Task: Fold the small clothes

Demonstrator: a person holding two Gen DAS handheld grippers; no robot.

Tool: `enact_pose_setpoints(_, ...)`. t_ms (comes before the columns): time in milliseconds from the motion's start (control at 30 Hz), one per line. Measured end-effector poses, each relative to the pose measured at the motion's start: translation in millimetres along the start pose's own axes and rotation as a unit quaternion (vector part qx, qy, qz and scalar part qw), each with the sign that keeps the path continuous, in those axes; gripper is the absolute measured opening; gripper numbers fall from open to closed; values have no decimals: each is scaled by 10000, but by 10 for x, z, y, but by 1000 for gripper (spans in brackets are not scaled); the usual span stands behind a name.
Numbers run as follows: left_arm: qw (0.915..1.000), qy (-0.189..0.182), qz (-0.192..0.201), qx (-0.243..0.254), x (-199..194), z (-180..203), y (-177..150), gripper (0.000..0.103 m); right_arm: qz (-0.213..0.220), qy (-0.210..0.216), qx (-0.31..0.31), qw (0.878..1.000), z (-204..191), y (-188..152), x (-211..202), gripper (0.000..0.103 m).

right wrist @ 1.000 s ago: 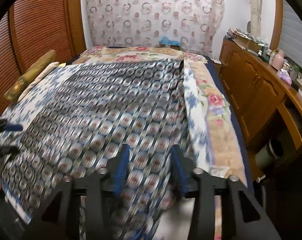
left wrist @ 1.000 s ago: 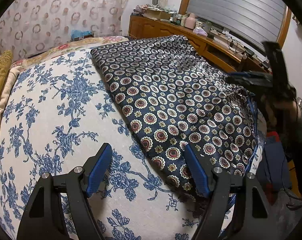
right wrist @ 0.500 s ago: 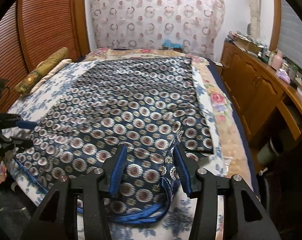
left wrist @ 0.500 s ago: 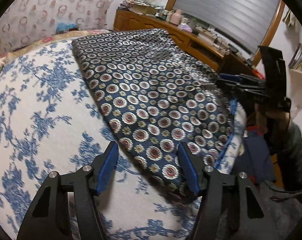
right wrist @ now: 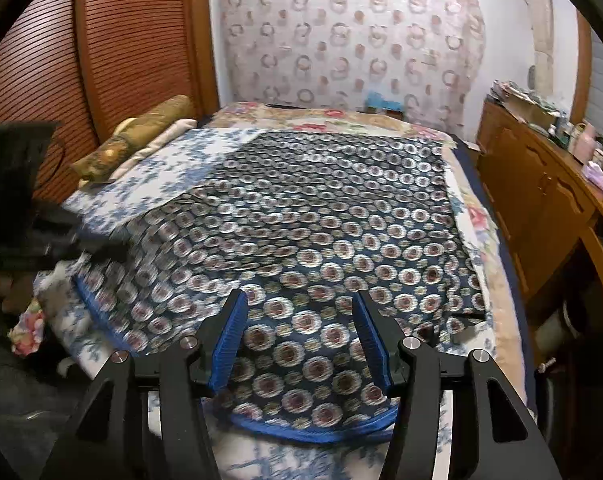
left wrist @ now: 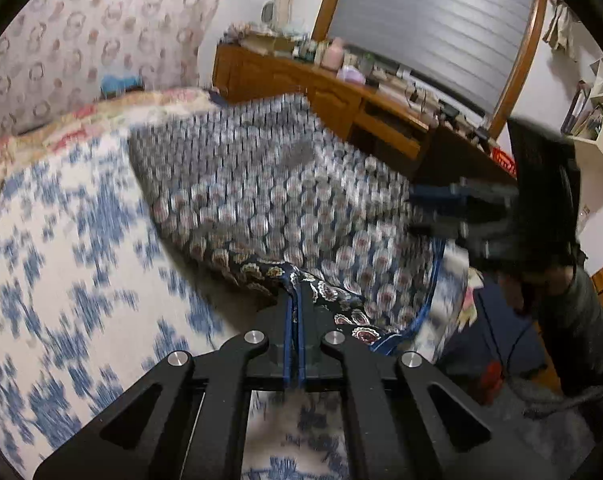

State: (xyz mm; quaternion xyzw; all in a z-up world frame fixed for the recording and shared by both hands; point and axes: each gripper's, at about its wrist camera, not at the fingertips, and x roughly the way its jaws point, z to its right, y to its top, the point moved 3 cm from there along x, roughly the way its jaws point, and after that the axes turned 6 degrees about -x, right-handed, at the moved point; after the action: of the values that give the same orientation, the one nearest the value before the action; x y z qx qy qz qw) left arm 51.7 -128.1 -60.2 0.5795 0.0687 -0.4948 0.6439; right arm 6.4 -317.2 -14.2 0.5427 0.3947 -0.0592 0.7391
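Observation:
A dark blue garment point(left wrist: 281, 200) printed with round medallions and edged in blue lies spread over the bed. In the left wrist view my left gripper point(left wrist: 293, 294) is shut on its near corner, and the cloth bunches up and lifts at the pads. My right gripper point(left wrist: 433, 212) shows blurred at the right of that view. In the right wrist view the garment point(right wrist: 321, 208) covers most of the bed and my right gripper point(right wrist: 299, 300) hovers over its near blue hem. Its jaws are opening, cloth lies between them, and the pads do not press it. The left gripper point(right wrist: 101, 250) is a dark blur at the far left.
The bed sheet point(right wrist: 173, 168) is white with blue flowers, and a rolled bolster point(right wrist: 133, 136) lies by the wooden headboard point(right wrist: 133, 48). A wooden dresser point(right wrist: 541, 200) crowded with small items runs along the right side. A person's sleeve point(left wrist: 581, 320) is beside the bed.
My left gripper has shut on the garment's near corner and risen with it. My right gripper has slid sideways along the hem, let go of the fold between its jaws and widened them.

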Motion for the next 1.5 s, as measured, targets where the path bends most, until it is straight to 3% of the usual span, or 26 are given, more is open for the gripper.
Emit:
enact_pose_setpoints(200, 9996, 122, 259, 43, 43, -35, 384, 2, -19, 204, -112, 9997, -161, -53, -108, 57)
enact_pose_setpoints(467, 9987, 297, 389, -105, 137, -187, 626, 2, 22, 471, -206, 9987, -227, -74, -271, 58)
enact_pose_setpoints(967, 9976, 492, 457, -185, 155, -334, 720, 2, -532, -136, -432, 9976, 22, -77, 186, 58)
enact_pose_setpoints(1033, 9973, 558, 466, -138, 158, -357, 734, 2, -439, -120, -504, 9977, 45, 6, 193, 42)
enact_pose_setpoints(1100, 9968, 625, 485, -140, 172, -394, 768, 2, -282, -28, -672, 9973, 41, 126, 178, 16)
enact_pose_setpoints(1133, 9961, 710, 505, -134, 184, -410, 791, 2, -147, -90, -755, 9970, 55, 189, 164, 12)
enact_pose_setpoints(1233, 9940, 958, 536, -39, 244, -446, 864, 2, 139, -86, -683, 9975, 167, 420, 139, 7)
enact_pose_setpoints(1500, 9929, 1068, 466, -233, 398, -703, 1076, 2, 429, 51, -761, 9962, 385, 874, 388, 3)
